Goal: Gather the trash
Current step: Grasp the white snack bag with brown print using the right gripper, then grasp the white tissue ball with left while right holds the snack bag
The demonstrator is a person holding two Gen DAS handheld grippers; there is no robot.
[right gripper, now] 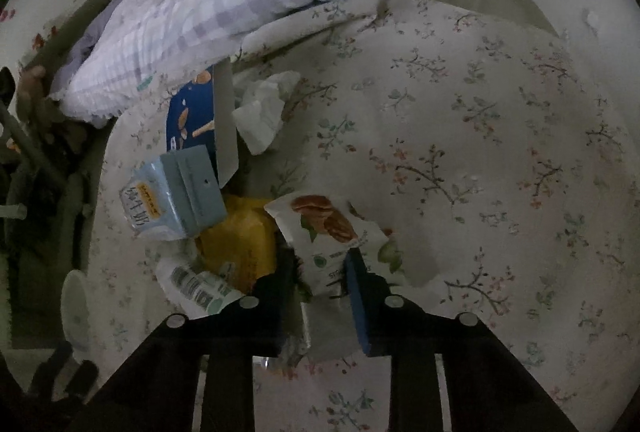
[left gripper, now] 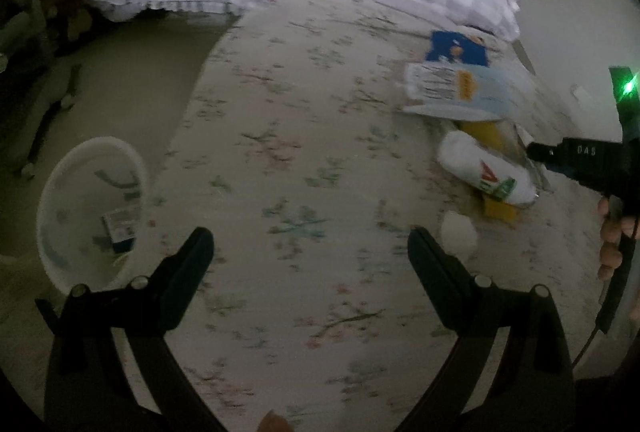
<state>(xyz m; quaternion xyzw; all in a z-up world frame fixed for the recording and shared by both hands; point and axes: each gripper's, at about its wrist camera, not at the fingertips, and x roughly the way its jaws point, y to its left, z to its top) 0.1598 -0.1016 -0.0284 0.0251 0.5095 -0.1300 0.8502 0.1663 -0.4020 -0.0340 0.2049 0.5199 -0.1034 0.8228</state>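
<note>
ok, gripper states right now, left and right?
Left gripper: open, empty, above the floral bedsheet.
Right gripper: shut on the white nut-picture snack pouch.

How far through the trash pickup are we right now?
Early on. Done: the white bin beside the bed holds at least one small box. In hand: the right gripper is shut on the nut pouch; the left gripper is open and empty. Left on the bed: blue box, pale blue carton, yellow bag, tissue, white wrapper.
</note>
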